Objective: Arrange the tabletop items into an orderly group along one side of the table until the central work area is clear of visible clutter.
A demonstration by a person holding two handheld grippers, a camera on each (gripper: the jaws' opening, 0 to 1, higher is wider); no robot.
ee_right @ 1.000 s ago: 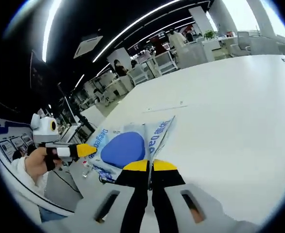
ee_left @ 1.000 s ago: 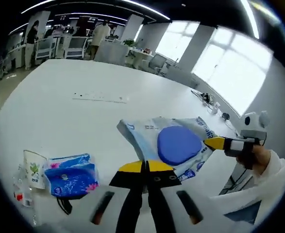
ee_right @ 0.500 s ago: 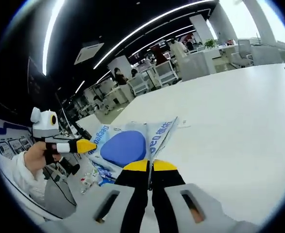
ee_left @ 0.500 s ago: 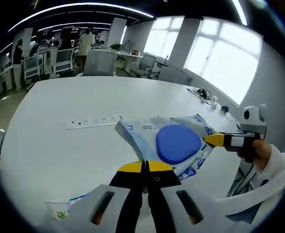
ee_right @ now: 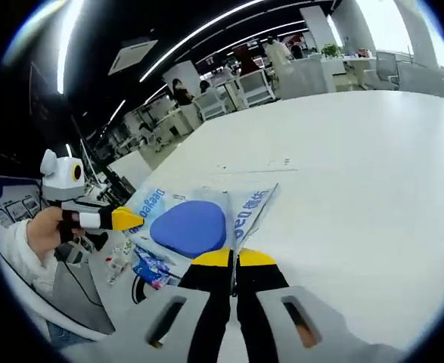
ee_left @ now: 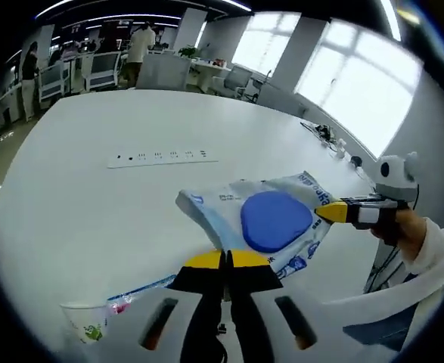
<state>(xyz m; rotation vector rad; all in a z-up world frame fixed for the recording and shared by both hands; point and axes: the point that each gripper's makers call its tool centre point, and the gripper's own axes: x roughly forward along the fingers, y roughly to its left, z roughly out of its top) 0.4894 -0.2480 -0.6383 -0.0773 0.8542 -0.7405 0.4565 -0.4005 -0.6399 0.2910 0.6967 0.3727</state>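
A white and blue wet-wipes pack [ee_left: 271, 219] with a blue oval lid is held above the white table [ee_left: 93, 212]. My left gripper [ee_left: 225, 261] is shut on its near edge. My right gripper [ee_left: 335, 213] comes in from the right, shut on the pack's far corner. In the right gripper view the same pack [ee_right: 191, 227] sits just ahead of my right gripper [ee_right: 233, 259], which is shut on its edge. The left gripper [ee_right: 123, 219] grips the opposite corner, with a hand and white sleeve behind it.
A clear printed cup [ee_left: 85, 329] and the edge of a blue tissue pack [ee_left: 142, 290] lie low left. A white power strip [ee_left: 161, 157] lies mid-table. Cables [ee_left: 324, 138] sit at the far right edge. Small packets [ee_right: 150, 268] lie under the wipes pack.
Both grippers keep hold of the wipes pack. The views have shifted with the hands, so the cup and tissue pack now sit lower at the frame edge.
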